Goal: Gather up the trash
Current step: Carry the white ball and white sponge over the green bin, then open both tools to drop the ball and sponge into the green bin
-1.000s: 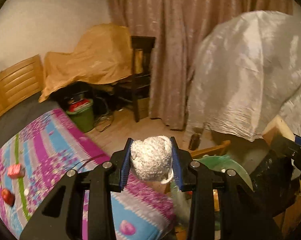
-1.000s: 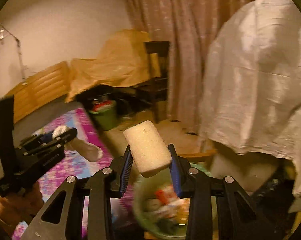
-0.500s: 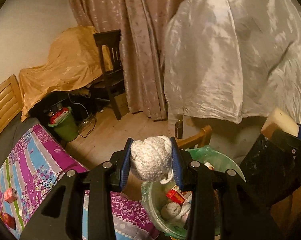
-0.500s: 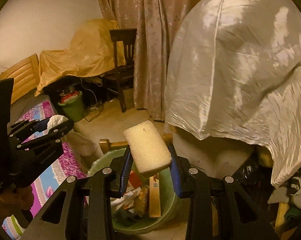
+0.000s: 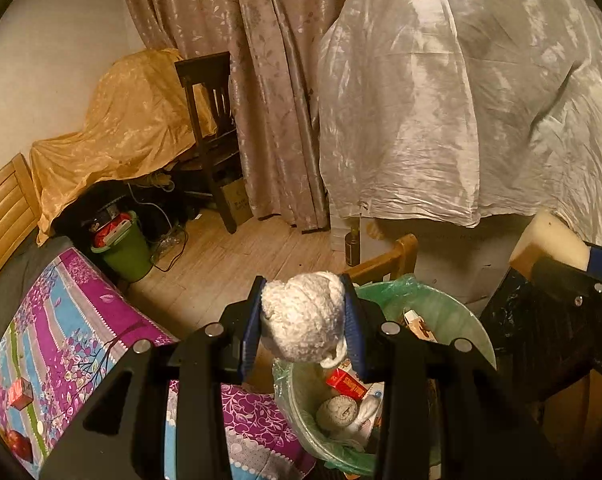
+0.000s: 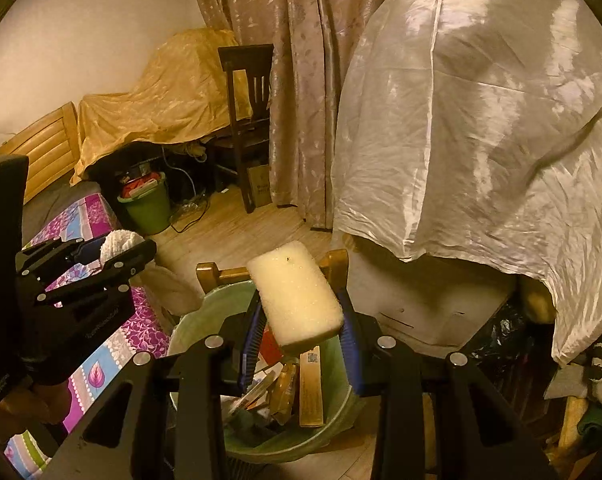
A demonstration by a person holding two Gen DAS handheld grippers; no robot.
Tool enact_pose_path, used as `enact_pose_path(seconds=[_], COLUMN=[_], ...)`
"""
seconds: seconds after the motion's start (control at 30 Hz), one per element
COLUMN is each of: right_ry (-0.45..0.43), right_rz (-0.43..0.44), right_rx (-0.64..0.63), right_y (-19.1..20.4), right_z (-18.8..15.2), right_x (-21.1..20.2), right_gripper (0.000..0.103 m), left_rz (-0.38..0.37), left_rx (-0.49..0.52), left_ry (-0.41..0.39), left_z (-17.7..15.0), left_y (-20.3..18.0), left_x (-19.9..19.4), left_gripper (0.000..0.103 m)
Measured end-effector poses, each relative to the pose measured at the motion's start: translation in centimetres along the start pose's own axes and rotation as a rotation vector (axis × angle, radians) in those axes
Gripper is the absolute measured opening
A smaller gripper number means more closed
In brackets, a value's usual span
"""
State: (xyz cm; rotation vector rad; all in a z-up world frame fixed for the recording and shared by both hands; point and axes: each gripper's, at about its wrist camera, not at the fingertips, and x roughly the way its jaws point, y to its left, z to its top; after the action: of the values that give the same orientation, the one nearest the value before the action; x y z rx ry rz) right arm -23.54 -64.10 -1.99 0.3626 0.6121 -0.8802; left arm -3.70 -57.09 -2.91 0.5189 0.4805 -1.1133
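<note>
Both tools swung from bed toward bin, now over it. Left tool (image 5: 303,320) clamps crumpled white wad (image 5: 303,318); right tool (image 6: 297,316) clamps pale foam block (image 6: 295,298), long axis tilted upward. Green-lined bin (image 6: 197,312) directly beneath both, near bed corner (image 5: 261,408), holding cartons, wrappers, paper.

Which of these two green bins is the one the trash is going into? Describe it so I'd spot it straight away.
Start at the big white sheet draped on the right. Just below its left edge, beside the purple bedspread, stands the lined bin under both grippers. Unlike the darker green bucket by the far wall, it is pale, has a plastic liner and holds boxes and wrappers.
</note>
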Motion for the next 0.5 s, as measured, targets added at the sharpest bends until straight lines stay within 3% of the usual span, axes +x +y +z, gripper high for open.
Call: enact_pose_path(seconds=[0.5], right_ry=[0.038], right_rz=[0.067], right_rx=[0.034], right_y=[0.6], right_z=[-0.6], right_x=[1.1], right_gripper=[0.036], left_rz=[-0.001], left_rx=[0.002], left_ry=[0.017], left_z=[-0.4], left_y=[-0.2], left_x=[0.6], left_gripper=[0.035])
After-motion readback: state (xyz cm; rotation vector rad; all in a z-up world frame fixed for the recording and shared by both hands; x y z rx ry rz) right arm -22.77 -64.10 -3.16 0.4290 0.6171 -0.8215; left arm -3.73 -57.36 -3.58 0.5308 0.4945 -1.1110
